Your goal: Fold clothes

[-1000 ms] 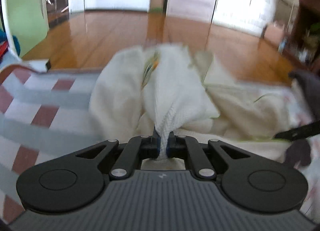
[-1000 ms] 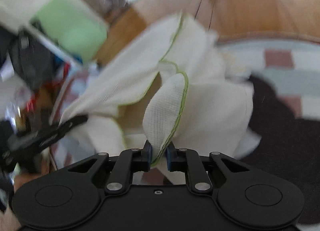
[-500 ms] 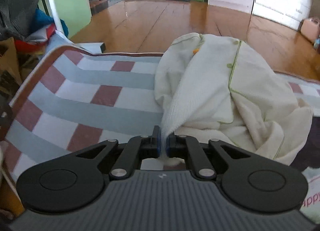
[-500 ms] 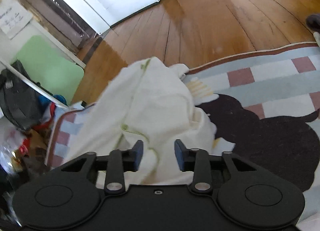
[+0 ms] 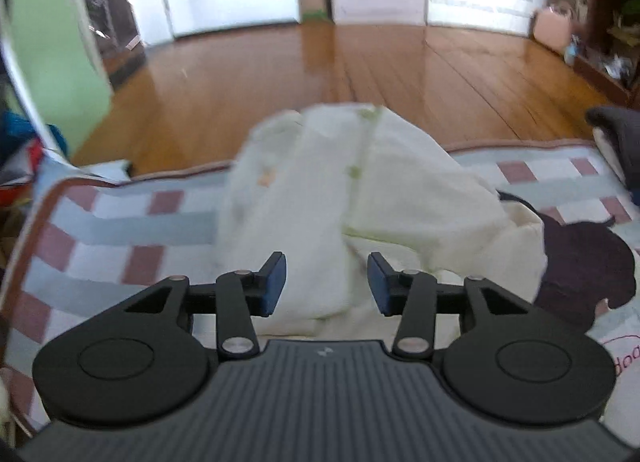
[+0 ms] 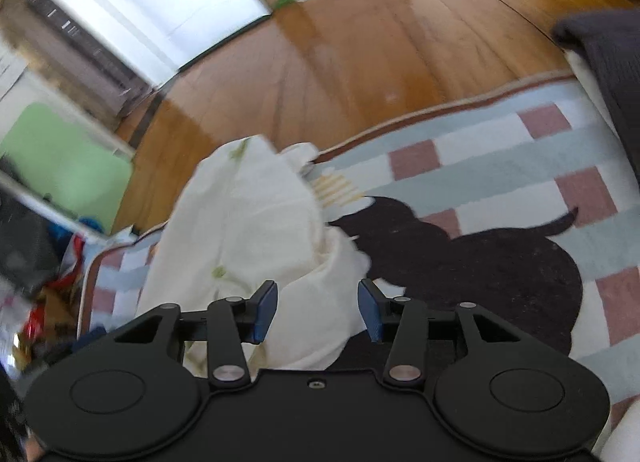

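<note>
A cream garment with green piping (image 5: 360,198) lies in a loose heap on a checked blanket (image 5: 132,222). In the left wrist view my left gripper (image 5: 326,282) hovers just above the heap's near edge, its jaws opening, and the blue pads touch no cloth. The right wrist view shows the same garment (image 6: 248,230) bunched on the left of the blanket (image 6: 500,150). My right gripper (image 6: 318,308) is over its near end with the jaws opening, pads clear of the fabric.
A large dark cat-shaped print (image 6: 480,258) covers the blanket to the right of the garment. A dark grey cloth (image 6: 604,46) lies at the far right edge. Wooden floor (image 5: 320,70) stretches beyond. A green panel (image 5: 52,54) and clutter (image 6: 44,294) stand at the left.
Both grippers held folds of the garment a second ago and have let go. The right opened first, then the left. The garment dropped into a heap and both grippers rose.
</note>
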`<state>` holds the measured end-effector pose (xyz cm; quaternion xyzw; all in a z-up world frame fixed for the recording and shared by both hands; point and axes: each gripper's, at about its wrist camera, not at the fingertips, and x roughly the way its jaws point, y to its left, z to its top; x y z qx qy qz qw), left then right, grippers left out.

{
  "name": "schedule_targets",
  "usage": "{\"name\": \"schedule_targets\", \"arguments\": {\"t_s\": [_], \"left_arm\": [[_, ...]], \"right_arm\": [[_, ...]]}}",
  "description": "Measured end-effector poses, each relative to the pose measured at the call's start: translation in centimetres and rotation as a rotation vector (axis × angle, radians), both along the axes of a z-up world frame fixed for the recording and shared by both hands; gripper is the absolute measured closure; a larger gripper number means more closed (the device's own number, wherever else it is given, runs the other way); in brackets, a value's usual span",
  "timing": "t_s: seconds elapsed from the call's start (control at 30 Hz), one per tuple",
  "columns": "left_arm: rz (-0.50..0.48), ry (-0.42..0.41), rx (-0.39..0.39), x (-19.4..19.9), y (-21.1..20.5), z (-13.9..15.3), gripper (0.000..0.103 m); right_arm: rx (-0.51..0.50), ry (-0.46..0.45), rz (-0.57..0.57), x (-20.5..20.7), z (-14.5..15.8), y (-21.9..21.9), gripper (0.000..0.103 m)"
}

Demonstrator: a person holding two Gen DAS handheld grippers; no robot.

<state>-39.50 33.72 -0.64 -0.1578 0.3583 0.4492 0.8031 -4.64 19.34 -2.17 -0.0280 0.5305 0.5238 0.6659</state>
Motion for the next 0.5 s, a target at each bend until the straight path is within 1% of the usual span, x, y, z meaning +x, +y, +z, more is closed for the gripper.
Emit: {"name": "schedule_targets", "arguments": {"t_s": [0.07, 0.13, 0.23, 0.27, 0.33, 0.37, 0.43, 0.5], "left_arm": [[-0.017, 0.026, -0.031, 2.8, 0.5, -1.0, 0.059], [-0.015, 0.043, -0.043, 5.0, 0.8, -2.0, 0.059], [0.042, 0.059, -0.062, 7.3, 1.4, -2.5, 0.059], [0.061, 0.047, -0.076, 7.6, 1.6, -2.5, 0.059], [0.09, 0.021, -0.102, 7.7, 1.8, -2.2, 0.054], [0.064, 0.047, -0.093, 8.0, 1.5, -2.2, 0.053], [0.006, 0.105, -0.071, 8.5, 1.0, -2.3, 0.053], [-0.041, 0.171, -0.043, 9.2, 0.5, -2.6, 0.053]], "right_arm": [[-0.01, 0.019, -0.013, 1.3, -1.4, 0.8, 0.053], [-0.021, 0.035, -0.023, 2.5, -2.7, 1.5, 0.053], [-0.033, 0.07, -0.088, 3.9, -4.2, 2.5, 0.052], [-0.011, 0.081, -0.097, 3.9, -4.4, 2.8, 0.05], [0.024, 0.117, -0.081, 3.8, -5.5, 3.2, 0.05], [0.031, 0.137, -0.073, 3.8, -6.2, 3.3, 0.05], [0.011, 0.167, -0.108, 4.0, -7.3, 3.4, 0.048], [0.056, 0.234, -0.104, 4.0, -8.0, 3.4, 0.048]]}}
